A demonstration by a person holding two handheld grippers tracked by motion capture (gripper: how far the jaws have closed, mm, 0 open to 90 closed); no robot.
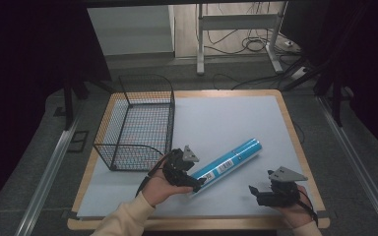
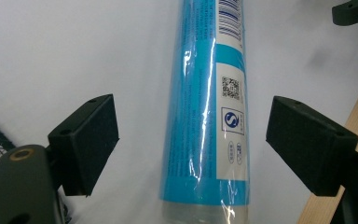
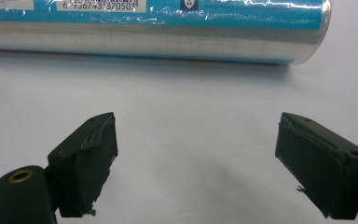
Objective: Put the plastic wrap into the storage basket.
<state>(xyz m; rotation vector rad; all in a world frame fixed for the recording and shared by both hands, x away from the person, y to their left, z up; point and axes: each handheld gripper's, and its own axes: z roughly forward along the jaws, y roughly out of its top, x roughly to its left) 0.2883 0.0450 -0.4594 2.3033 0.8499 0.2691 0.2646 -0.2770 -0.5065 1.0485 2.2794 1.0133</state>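
Observation:
A long blue tube (image 1: 231, 161) in clear wrap, with a white barcode label, lies slantwise on the white mat (image 1: 216, 118). My left gripper (image 1: 197, 183) is at the tube's near, lower-left end. In the left gripper view the tube (image 2: 205, 116) runs up between the two black jaws of the left gripper (image 2: 196, 130), with a gap on each side, so the gripper is open. My right gripper (image 1: 256, 192) rests near the front right of the mat. It stands open with nothing between the jaws (image 3: 196, 154), and the tube (image 3: 168, 32) lies crosswise beyond them.
A black wire basket (image 1: 170, 123) stands on the left part of the mat, just beyond the left hand. The mat covers a wooden table with its edge (image 1: 295, 142) close on the right. Dark curtains, cables and a metal frame (image 1: 236, 22) lie behind.

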